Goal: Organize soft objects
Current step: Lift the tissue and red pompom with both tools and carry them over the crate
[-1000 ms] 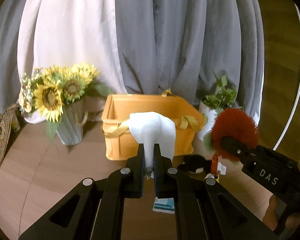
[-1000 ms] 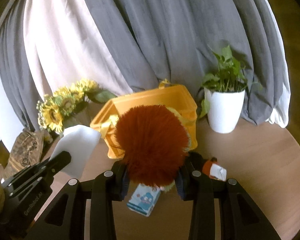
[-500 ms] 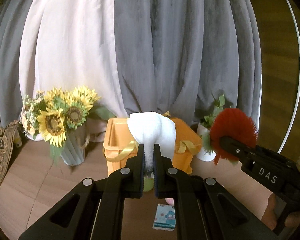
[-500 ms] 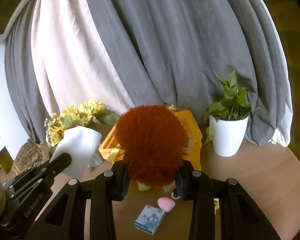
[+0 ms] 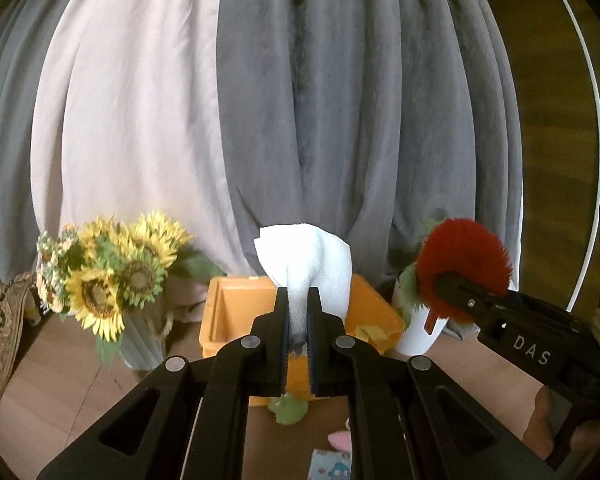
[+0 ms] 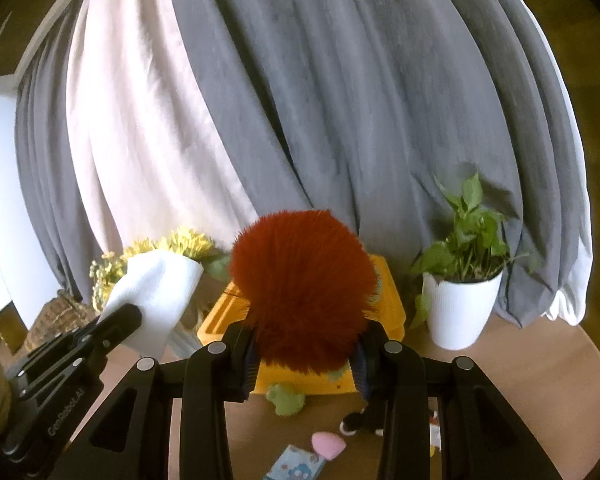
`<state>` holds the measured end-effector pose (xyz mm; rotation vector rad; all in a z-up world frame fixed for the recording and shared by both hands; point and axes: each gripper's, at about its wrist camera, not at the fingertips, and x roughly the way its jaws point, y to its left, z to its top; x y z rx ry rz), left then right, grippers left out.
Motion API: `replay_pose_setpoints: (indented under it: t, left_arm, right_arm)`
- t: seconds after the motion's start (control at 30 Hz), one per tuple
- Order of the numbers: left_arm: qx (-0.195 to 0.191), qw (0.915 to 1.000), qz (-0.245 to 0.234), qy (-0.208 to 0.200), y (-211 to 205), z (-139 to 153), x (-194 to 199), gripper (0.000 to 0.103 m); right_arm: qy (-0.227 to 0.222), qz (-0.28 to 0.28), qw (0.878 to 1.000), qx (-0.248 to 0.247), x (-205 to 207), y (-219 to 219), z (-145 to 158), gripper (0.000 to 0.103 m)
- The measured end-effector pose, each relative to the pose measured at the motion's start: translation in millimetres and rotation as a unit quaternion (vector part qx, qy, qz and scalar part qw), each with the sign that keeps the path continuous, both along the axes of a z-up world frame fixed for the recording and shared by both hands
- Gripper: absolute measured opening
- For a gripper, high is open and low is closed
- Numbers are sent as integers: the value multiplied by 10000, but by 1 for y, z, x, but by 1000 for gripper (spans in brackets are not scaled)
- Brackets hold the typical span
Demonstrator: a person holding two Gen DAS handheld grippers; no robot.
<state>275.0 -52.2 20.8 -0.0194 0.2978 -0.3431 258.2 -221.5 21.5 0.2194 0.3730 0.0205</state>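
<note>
My left gripper (image 5: 298,312) is shut on a folded white cloth (image 5: 306,258), which stands up out of the jaws above the orange bin (image 5: 224,312). In the right wrist view that cloth (image 6: 156,292) shows at the left, in front of the sunflowers. My right gripper (image 6: 304,350) is shut on a fluffy red pompom toy (image 6: 302,288), held over the near side of the orange bin (image 6: 392,300). From the left wrist view the red toy (image 5: 462,256) sits at the right, with the other gripper's black finger across it.
A vase of sunflowers (image 5: 108,276) stands left of the bin and a white potted plant (image 6: 460,300) right of it. On the table lie a green soft toy (image 6: 286,398), a pink piece (image 6: 328,442), a small blue packet (image 6: 296,466) and a black-and-white toy (image 6: 360,424). Grey and white curtains hang behind.
Both grippers have risen with their loads and tilted up. The bin, vase and plant have slid down in both views, and the green and pink items on the table have come into sight.
</note>
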Motion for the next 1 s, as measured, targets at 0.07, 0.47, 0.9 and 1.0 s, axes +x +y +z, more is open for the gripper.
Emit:
replay_pose_setpoints:
  t: [0.07,0.47,0.9,1.0]
  left_arm:
    - [-5,10000,10,-58,-1,3,4,9]
    - [14,9996,56,-262,-8,8,35,9]
    - [38,9996,171,-217,-15,2,80,9]
    - [62,9996,202,-165,-16,-2,93,9]
  right_arm:
    - [-65,2,10000,-11,3,-2,4,38]
    - [-192,97,9998,29,36,-13,12,38]
    - [-144,197,9997,21,80,-16,8,38]
    - [-97,213,9997,28,93,-17,5,38]
